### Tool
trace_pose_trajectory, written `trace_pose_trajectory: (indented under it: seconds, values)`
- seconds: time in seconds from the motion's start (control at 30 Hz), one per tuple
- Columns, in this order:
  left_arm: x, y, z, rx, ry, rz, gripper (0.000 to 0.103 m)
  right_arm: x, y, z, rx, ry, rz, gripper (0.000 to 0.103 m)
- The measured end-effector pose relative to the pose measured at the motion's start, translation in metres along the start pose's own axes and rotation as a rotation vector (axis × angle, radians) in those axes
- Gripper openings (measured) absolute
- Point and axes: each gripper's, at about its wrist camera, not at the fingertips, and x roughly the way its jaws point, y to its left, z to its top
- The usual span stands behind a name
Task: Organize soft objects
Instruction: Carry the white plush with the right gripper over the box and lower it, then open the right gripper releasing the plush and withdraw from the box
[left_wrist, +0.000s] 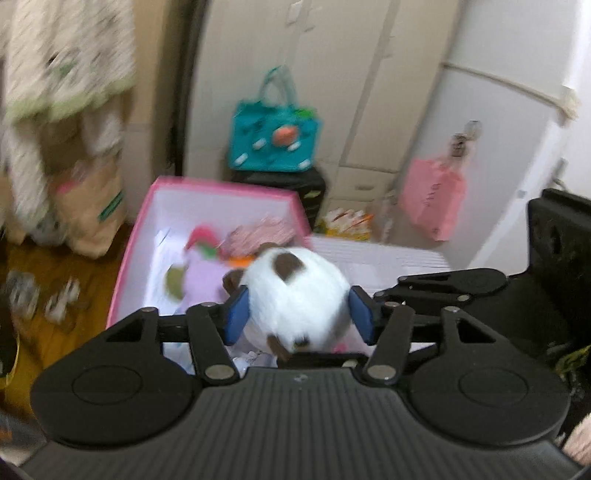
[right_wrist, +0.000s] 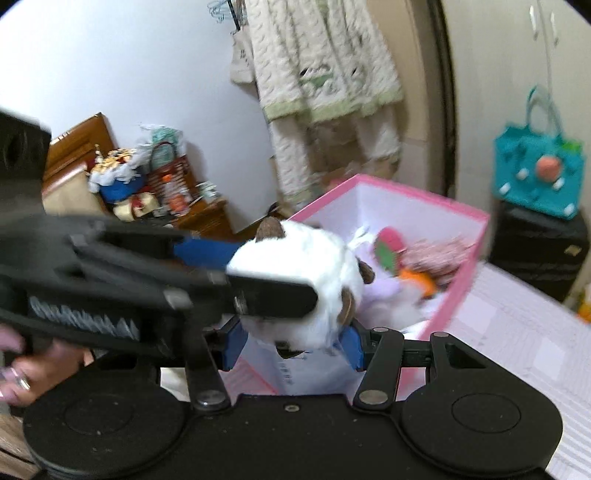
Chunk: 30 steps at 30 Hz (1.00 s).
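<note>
A white plush toy (left_wrist: 295, 291) with brown patches hangs over an open pink box (left_wrist: 221, 186). My left gripper (left_wrist: 301, 314) has its blue pads (left_wrist: 238, 314) against the fur on both sides. In the right wrist view the same plush toy (right_wrist: 295, 258) sits between the blue pads of my right gripper (right_wrist: 291, 349), which is shut on its lower part. My left gripper (right_wrist: 275, 273) reaches in from the left and clasps its head. The pink box (right_wrist: 406, 192) holds a lilac plush (right_wrist: 384, 288), a pink-and-green toy (right_wrist: 388, 247) and patterned pink cloth (right_wrist: 436, 254).
The box stands on a bed with a pale striped cover (right_wrist: 517, 332). A teal bag (left_wrist: 273, 140) sits on a black case (left_wrist: 314, 192). A pink plastic bag (left_wrist: 432, 199) hangs on the wardrobe. Cream garments (right_wrist: 325, 74) hang behind. A cluttered wooden dresser (right_wrist: 147, 184) stands left, and a hand (right_wrist: 22, 373) shows.
</note>
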Motion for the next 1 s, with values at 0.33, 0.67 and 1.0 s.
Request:
trace_pose_trajectory:
  seconds: [0.33, 0.67, 1.0]
  values:
    - [0.038, 0.053, -0.006, -0.122, 0.128, 0.051, 0.059, 0.055, -0.003, 0.000, 0.013, 0.106, 0.094, 0.059]
    - [0.048, 0.058, -0.013, -0.109, 0.152, -0.040, 0.059, 0.045, -0.009, -0.007, -0.092, 0.098, 0.006, 0.060]
    - [0.056, 0.043, -0.020, -0.103, 0.148, -0.076, 0.056, 0.013, 0.000, -0.022, -0.136, 0.051, -0.094, 0.060]
